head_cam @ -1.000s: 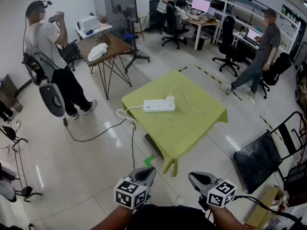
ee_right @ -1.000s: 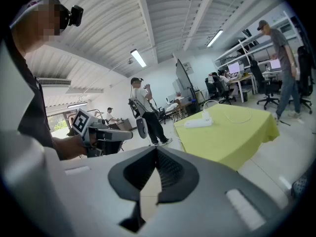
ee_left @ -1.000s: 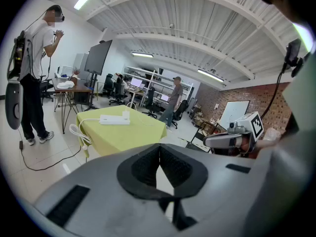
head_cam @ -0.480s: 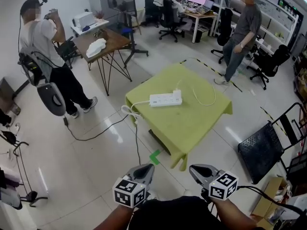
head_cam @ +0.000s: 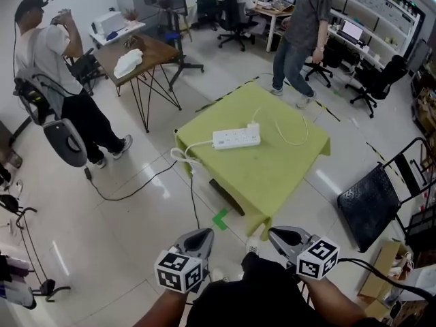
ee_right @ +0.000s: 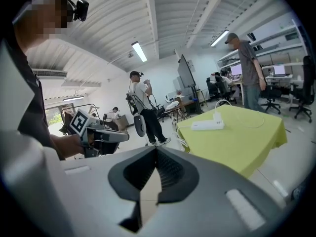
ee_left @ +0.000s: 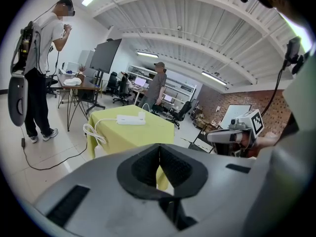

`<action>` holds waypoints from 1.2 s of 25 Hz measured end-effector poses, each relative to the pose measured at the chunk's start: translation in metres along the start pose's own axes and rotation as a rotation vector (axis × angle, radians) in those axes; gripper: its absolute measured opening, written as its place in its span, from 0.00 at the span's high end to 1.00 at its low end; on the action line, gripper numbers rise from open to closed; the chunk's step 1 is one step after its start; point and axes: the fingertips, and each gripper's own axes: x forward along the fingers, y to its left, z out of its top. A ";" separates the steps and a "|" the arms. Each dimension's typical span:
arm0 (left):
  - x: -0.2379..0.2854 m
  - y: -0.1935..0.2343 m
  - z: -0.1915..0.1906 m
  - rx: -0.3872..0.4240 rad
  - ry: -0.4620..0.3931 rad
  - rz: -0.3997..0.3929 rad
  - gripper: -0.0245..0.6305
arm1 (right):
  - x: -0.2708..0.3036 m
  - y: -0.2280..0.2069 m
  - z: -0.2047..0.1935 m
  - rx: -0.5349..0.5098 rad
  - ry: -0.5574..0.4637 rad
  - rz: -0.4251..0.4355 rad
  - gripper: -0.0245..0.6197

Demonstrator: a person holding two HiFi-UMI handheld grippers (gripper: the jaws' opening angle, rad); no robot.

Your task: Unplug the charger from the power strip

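A white power strip [head_cam: 236, 139] lies on the table under a yellow-green cloth [head_cam: 272, 176], in the middle of the head view. A white charger [head_cam: 253, 125] sits plugged in at the strip's right end, and its thin cable [head_cam: 294, 136] loops over the cloth. My left gripper [head_cam: 195, 240] and right gripper [head_cam: 286, 239] hang at the bottom of the view, well short of the table, both shut and empty. The left gripper view shows the strip [ee_left: 131, 119] far beyond the shut jaws [ee_left: 159, 154]. In the right gripper view the strip [ee_right: 207, 125] is likewise distant.
The strip's mains cable [head_cam: 182, 157] drops off the table's left edge and runs across the floor. A person with a backpack [head_cam: 51, 67] stands at left, another person [head_cam: 300, 26] walks behind the table. A wooden table [head_cam: 136, 54] stands at the back left, a black folding chair [head_cam: 371, 210] at the right.
Both grippers and the view have moved forward toward the table. The person at the back has walked leftward to just behind the table. Both grippers stay shut.
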 end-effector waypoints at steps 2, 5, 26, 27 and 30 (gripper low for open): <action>0.013 0.002 0.007 0.003 0.005 -0.008 0.95 | 0.006 -0.012 0.009 0.002 -0.005 -0.005 0.96; 0.031 0.006 0.022 0.004 0.003 -0.003 0.95 | 0.016 -0.036 0.019 0.003 -0.002 -0.002 0.96; 0.213 0.048 0.130 0.010 0.070 0.096 0.95 | 0.107 -0.242 0.110 -0.009 -0.030 0.058 0.96; 0.218 0.049 0.131 0.024 0.083 0.092 0.95 | 0.111 -0.248 0.110 -0.011 -0.028 0.044 0.95; 0.231 0.060 0.133 0.030 0.099 0.087 0.95 | 0.131 -0.265 0.111 -0.028 -0.009 -0.004 0.87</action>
